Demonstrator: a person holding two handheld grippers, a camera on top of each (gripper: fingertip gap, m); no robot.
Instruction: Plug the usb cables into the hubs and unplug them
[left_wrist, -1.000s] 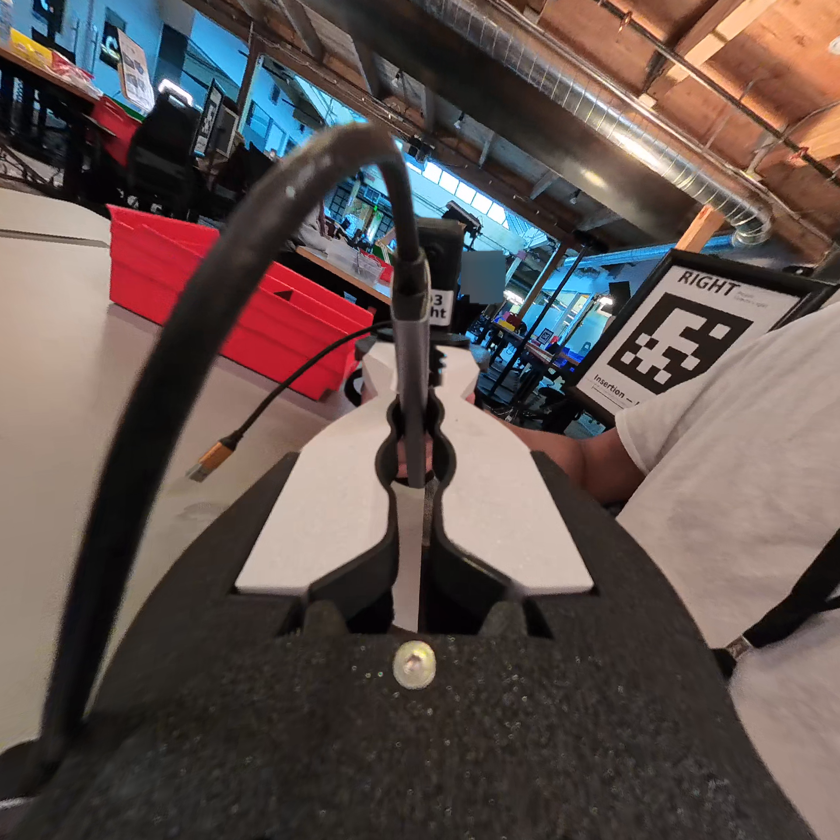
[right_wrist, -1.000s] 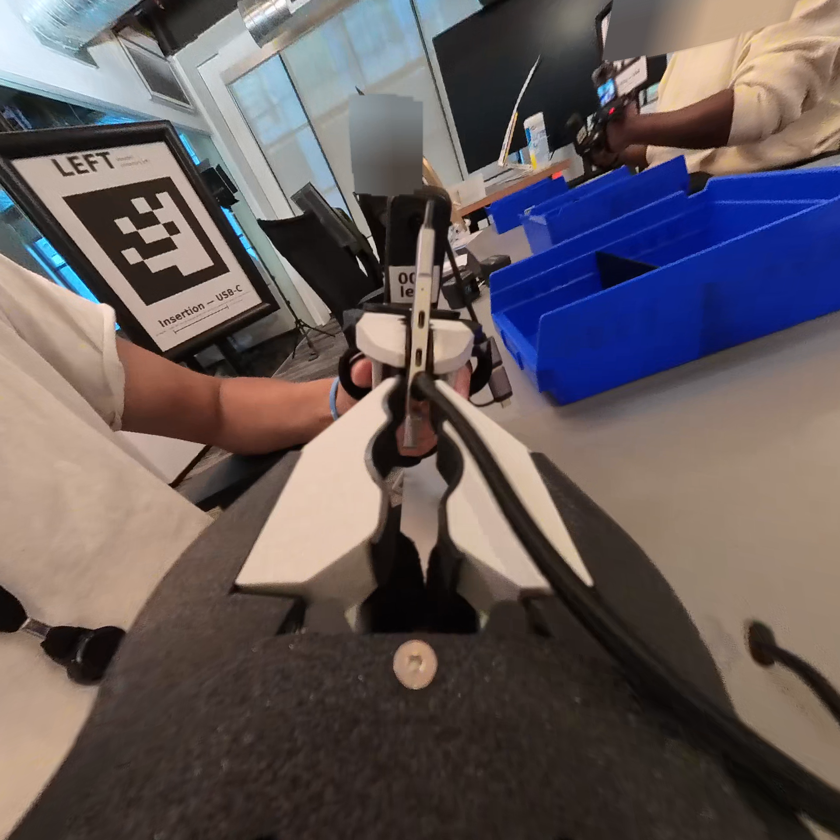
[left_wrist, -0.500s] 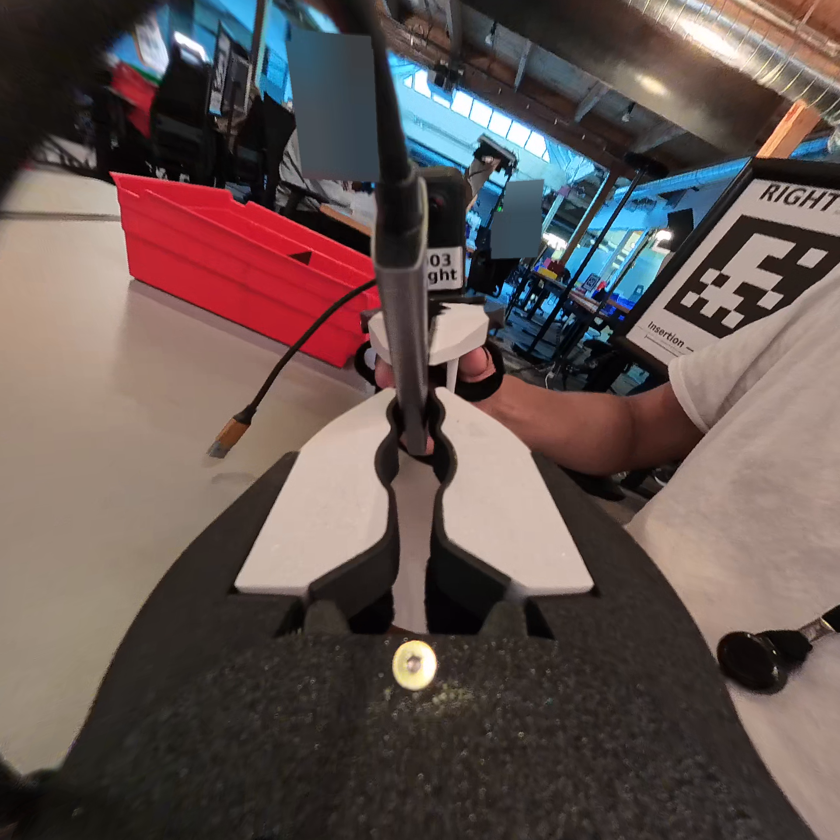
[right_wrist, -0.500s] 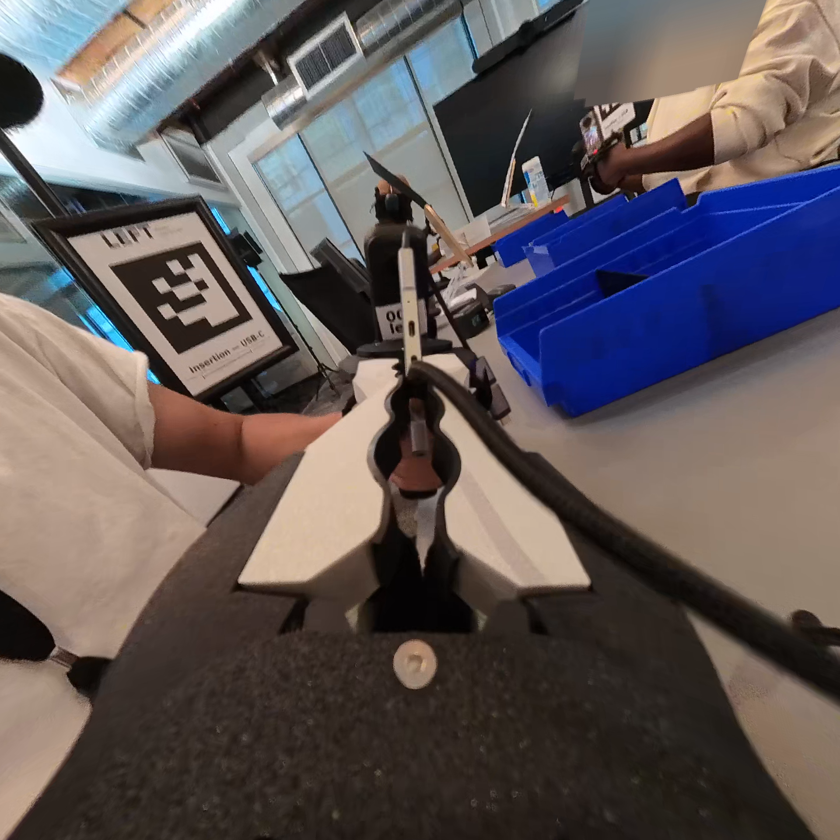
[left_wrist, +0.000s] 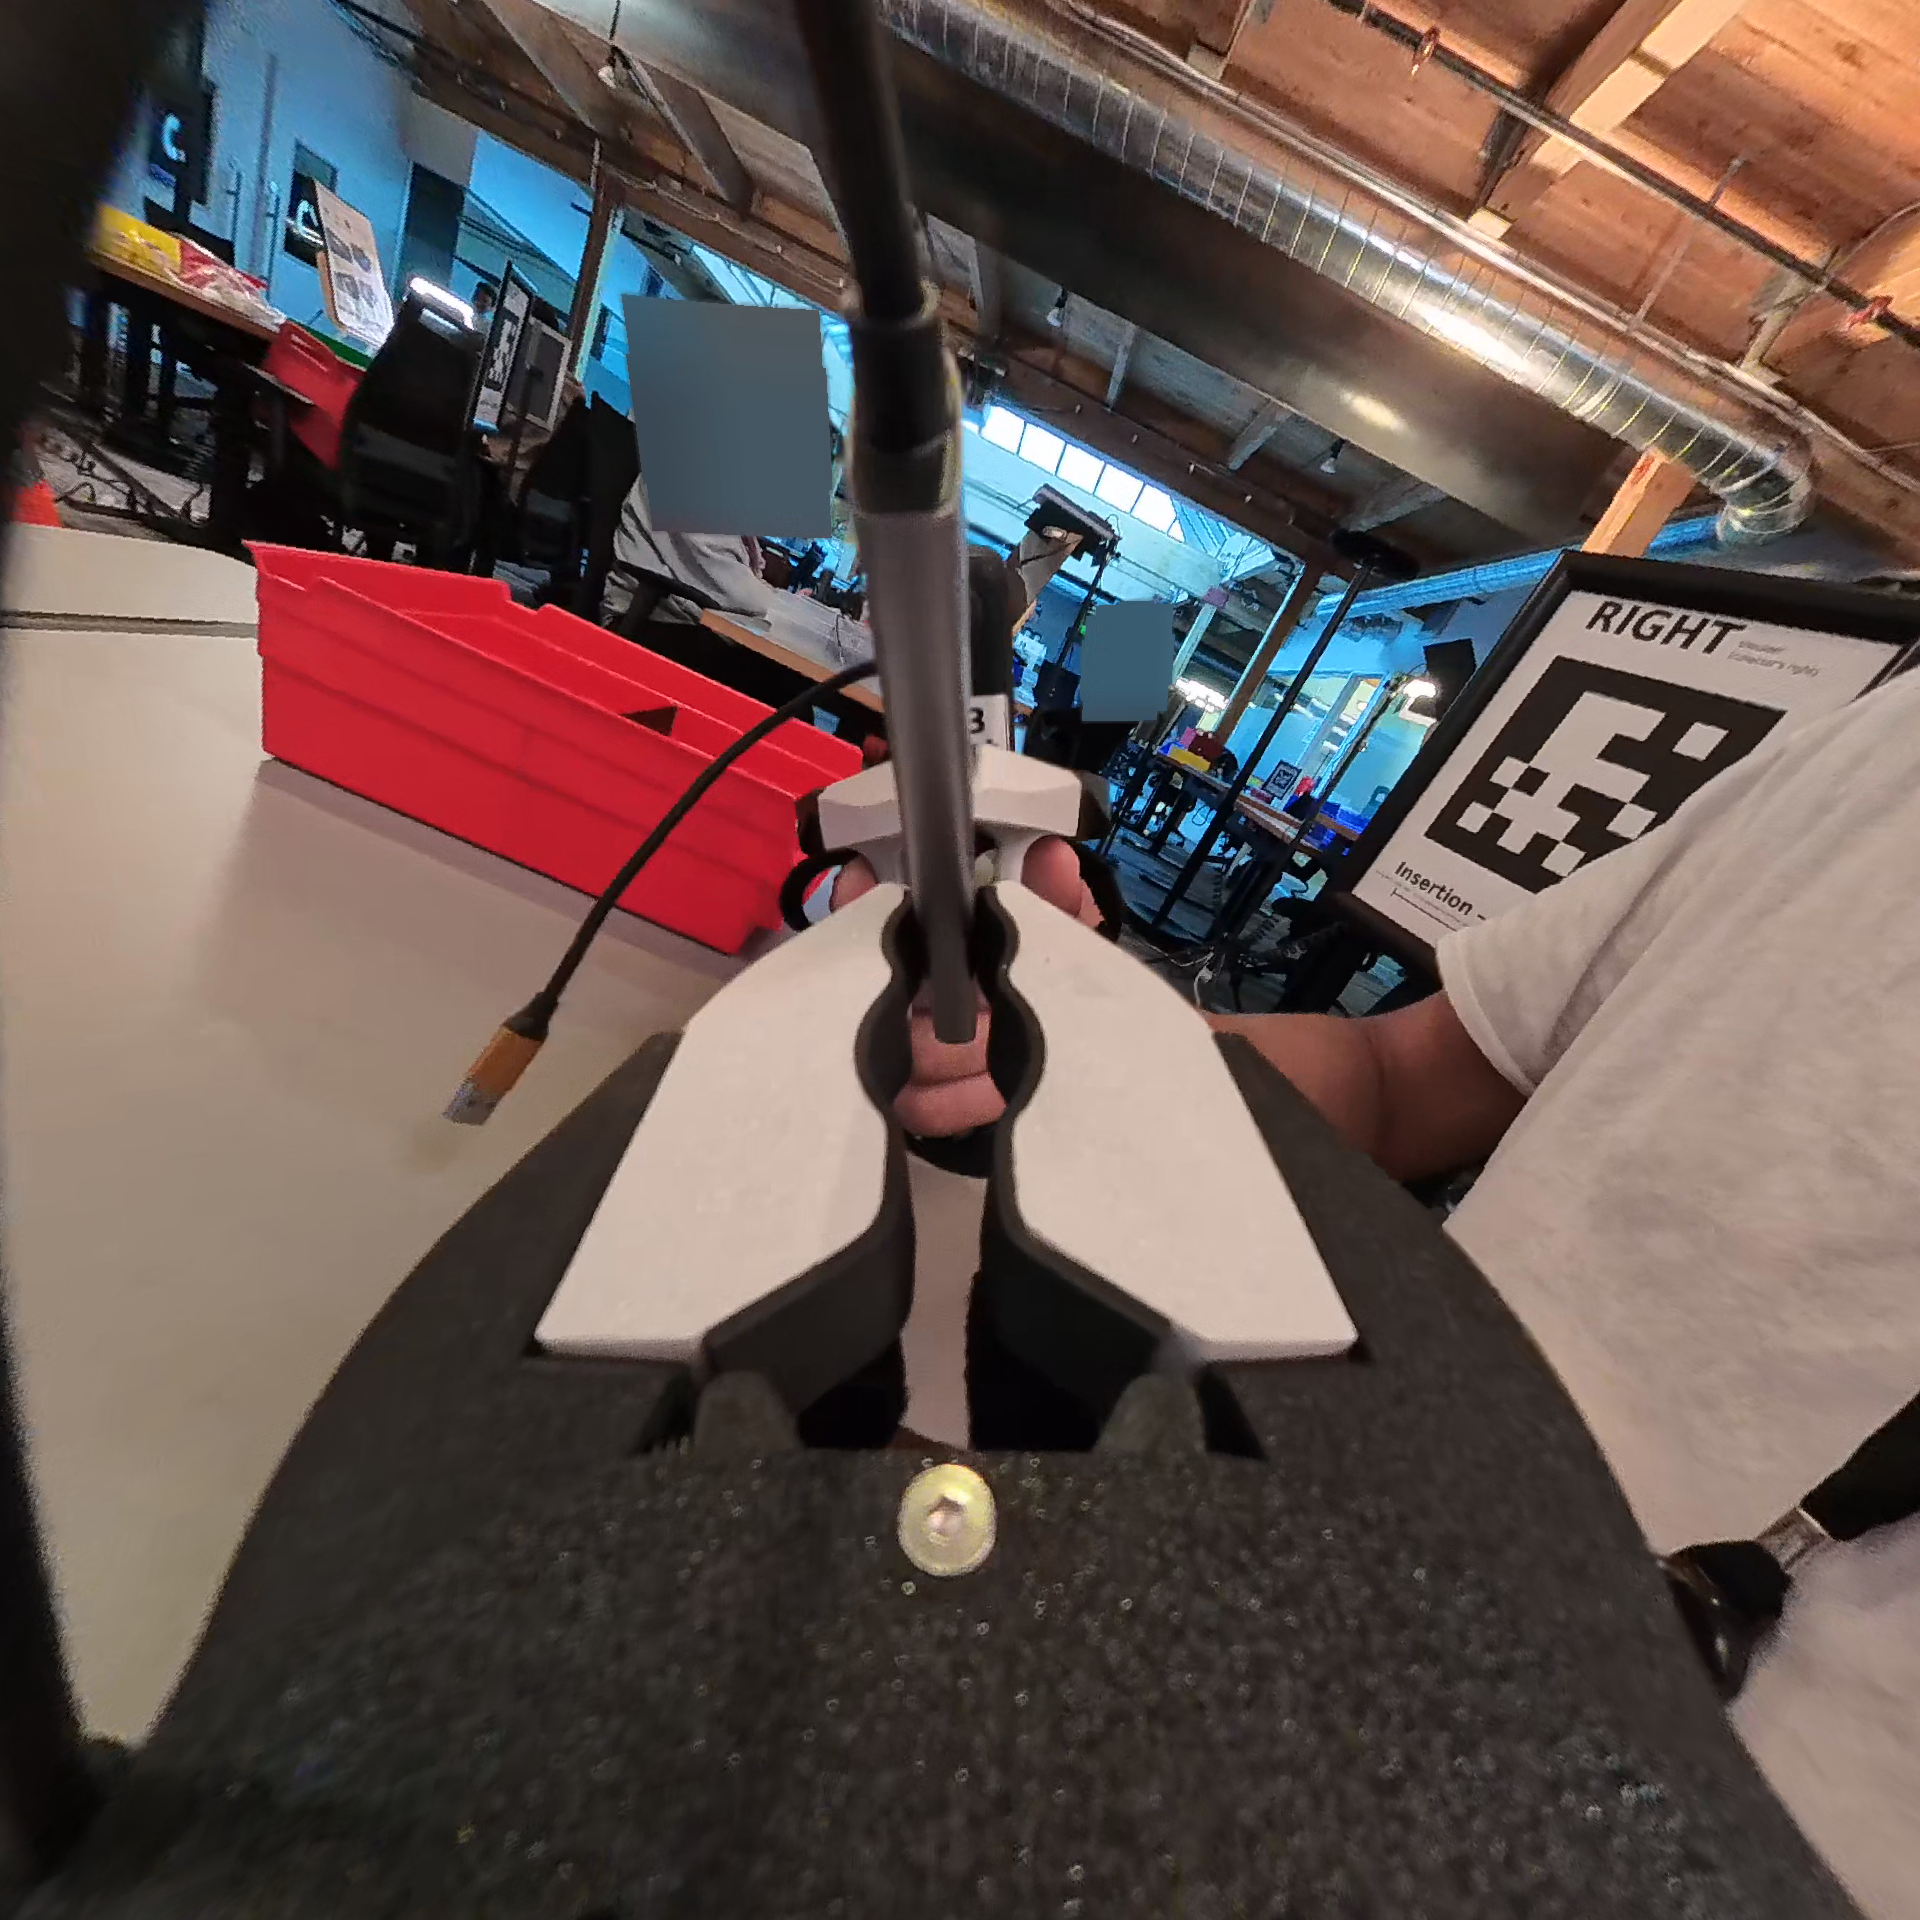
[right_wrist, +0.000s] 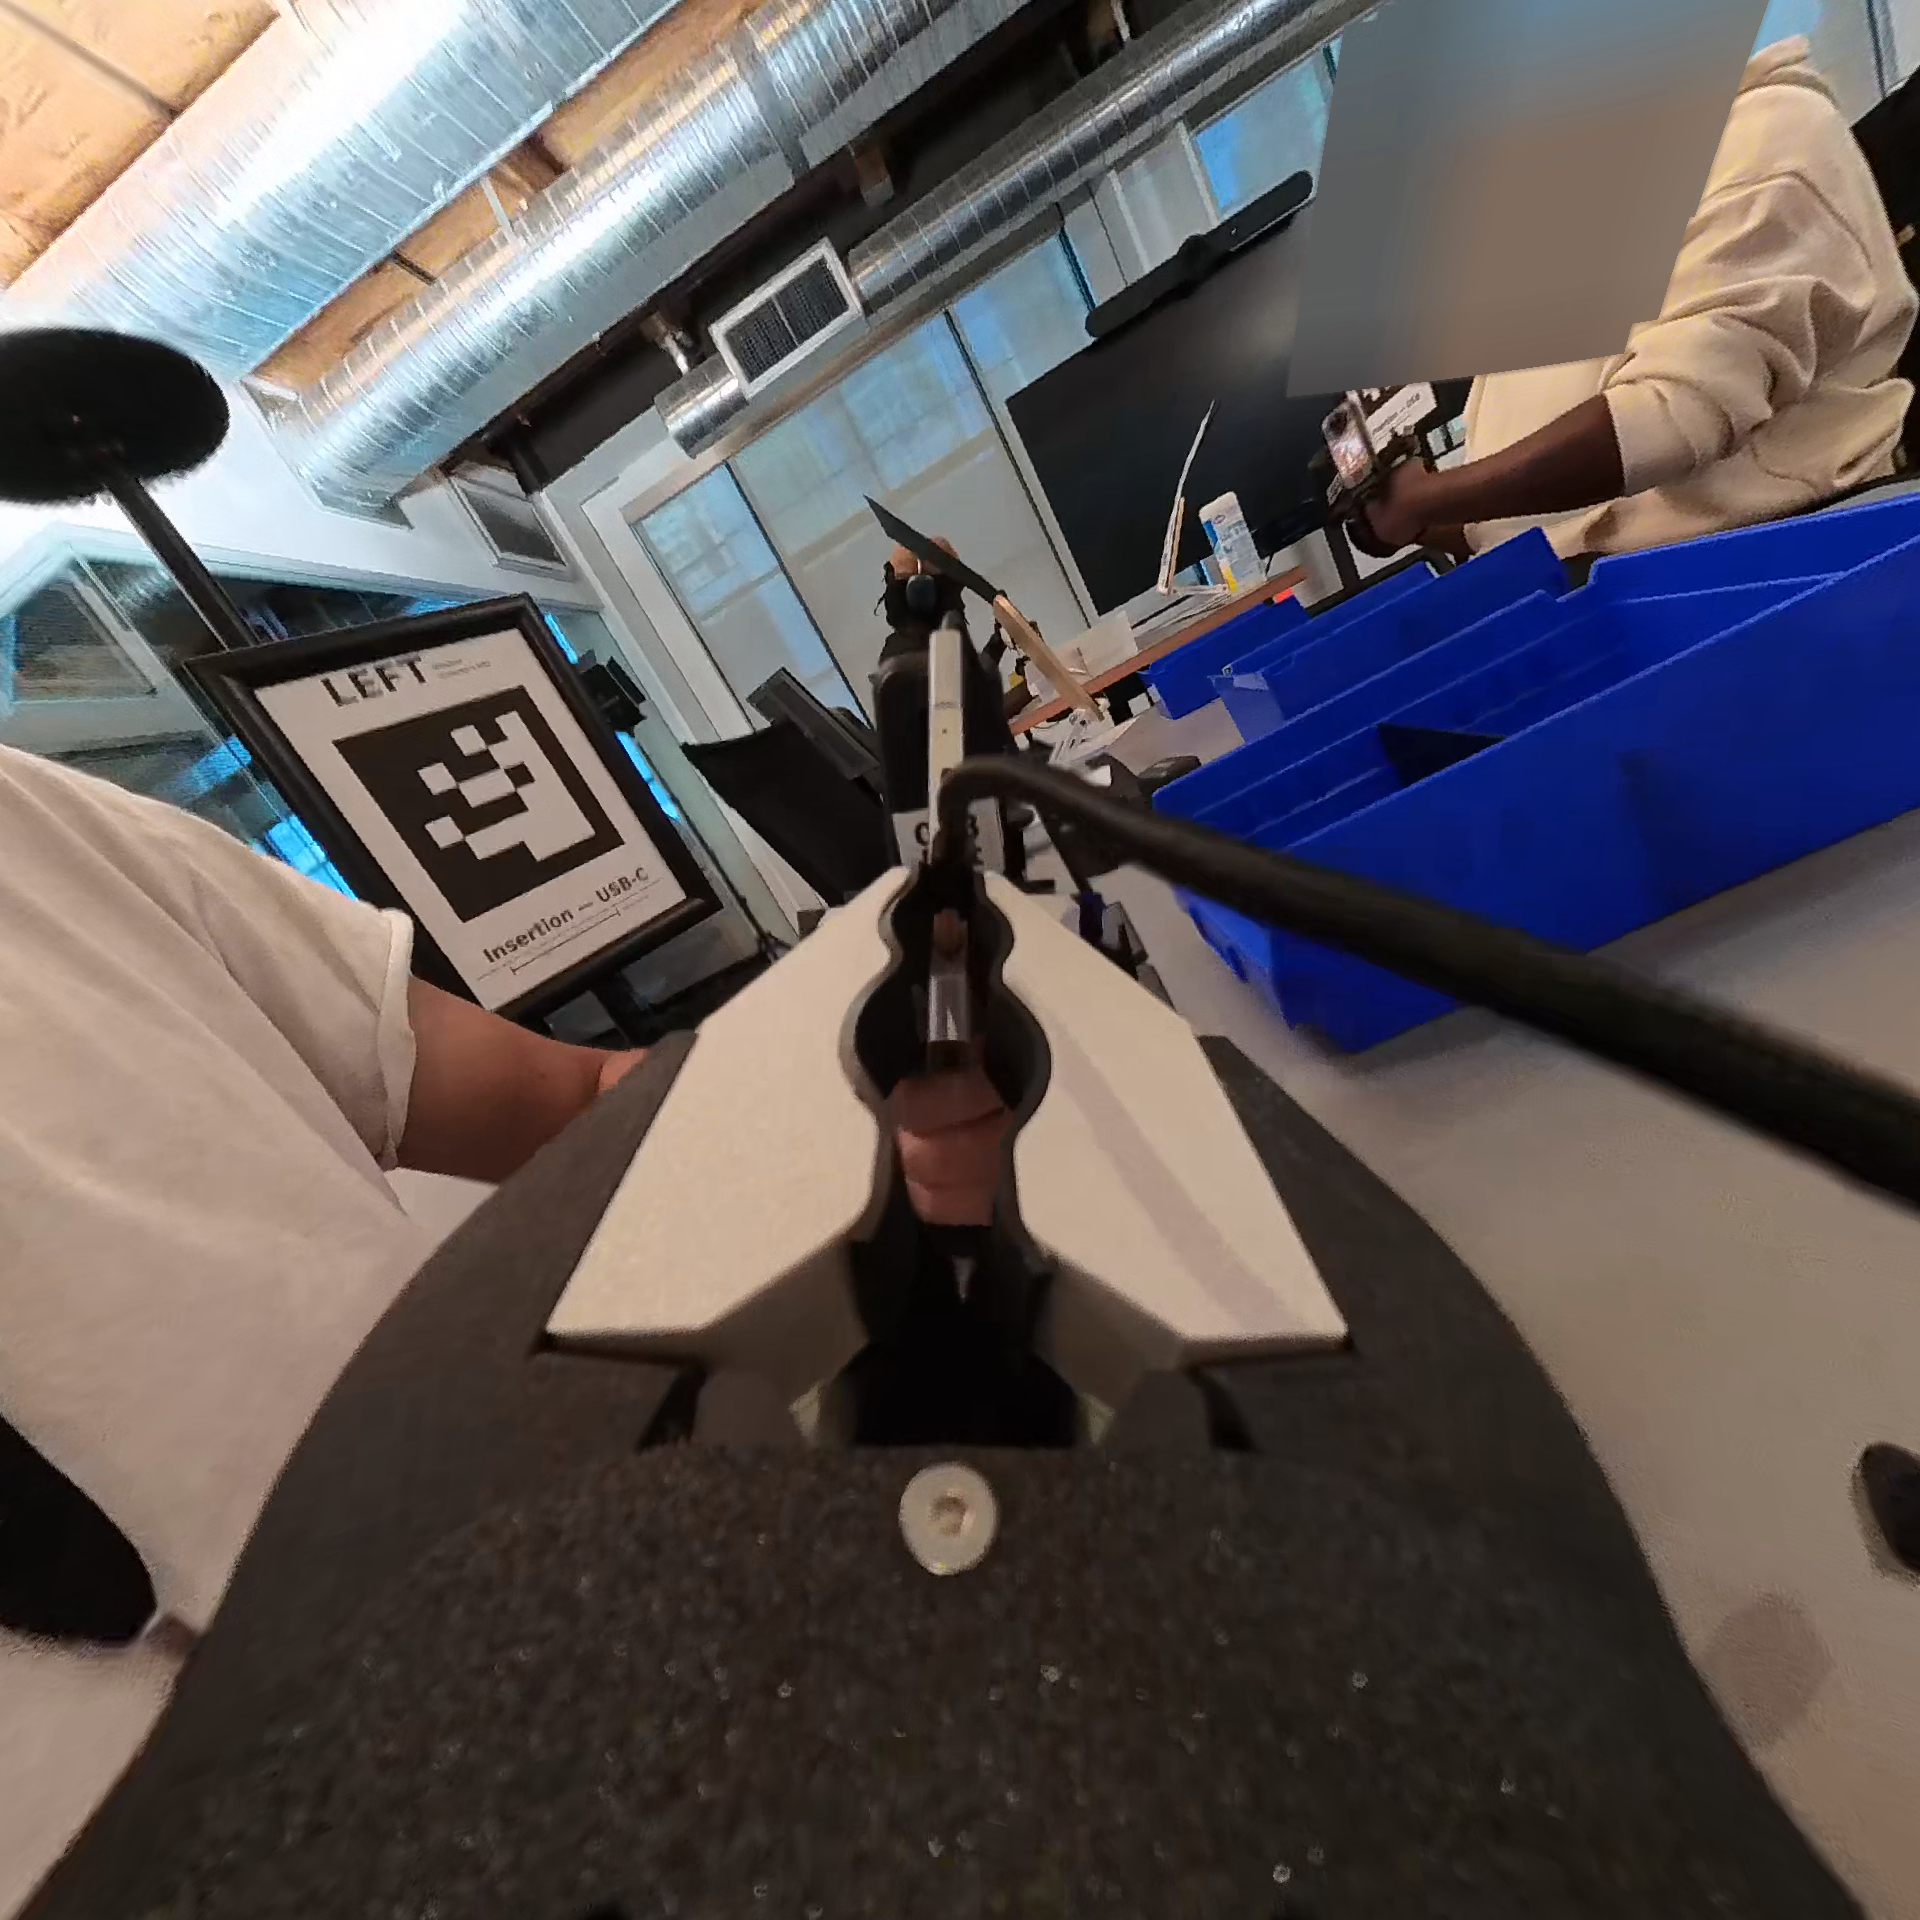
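Two grippers we hold meet: left gripper (left_wrist: 948, 971) pinches a grey plug (left_wrist: 925, 727); right gripper (right_wrist: 951, 940) pinches a silver phone (right_wrist: 948, 707) beside the blue bin (right_wrist: 1558, 831).

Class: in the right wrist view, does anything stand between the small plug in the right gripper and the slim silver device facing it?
Only the thick black cable: it bends out of the silver device just above the plug held by the right gripper, then runs right. Nothing else shows between.
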